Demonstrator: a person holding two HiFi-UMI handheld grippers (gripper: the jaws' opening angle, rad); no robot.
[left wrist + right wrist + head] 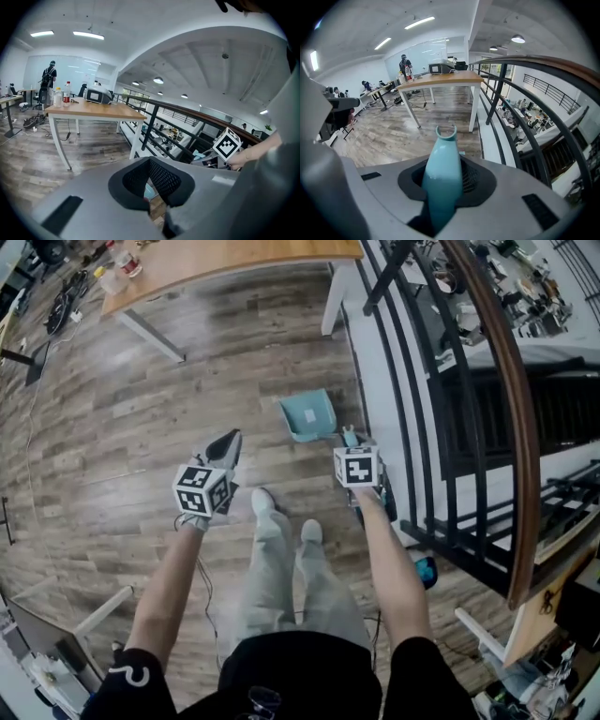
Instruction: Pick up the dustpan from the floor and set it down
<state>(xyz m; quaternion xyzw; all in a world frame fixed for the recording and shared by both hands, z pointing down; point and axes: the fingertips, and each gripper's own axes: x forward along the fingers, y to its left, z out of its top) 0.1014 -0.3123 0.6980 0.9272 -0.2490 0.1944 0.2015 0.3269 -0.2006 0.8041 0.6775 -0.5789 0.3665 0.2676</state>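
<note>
The pale teal, scoop-shaped dustpan (309, 415) lies on the floor (141, 409) at upper centre, apart from the right gripper (364, 444) clamping a teal handle (442, 173), while the left gripper (225, 448) is closed and empty.

**Counted items.** Two grippers are showing: one left gripper (225, 444) and one right gripper (352, 439). One dustpan (309, 415), one teal handle (440, 173), one wooden table (234, 259), one left shoe (263, 502) and one right shoe (310, 532) are appearing.
</note>
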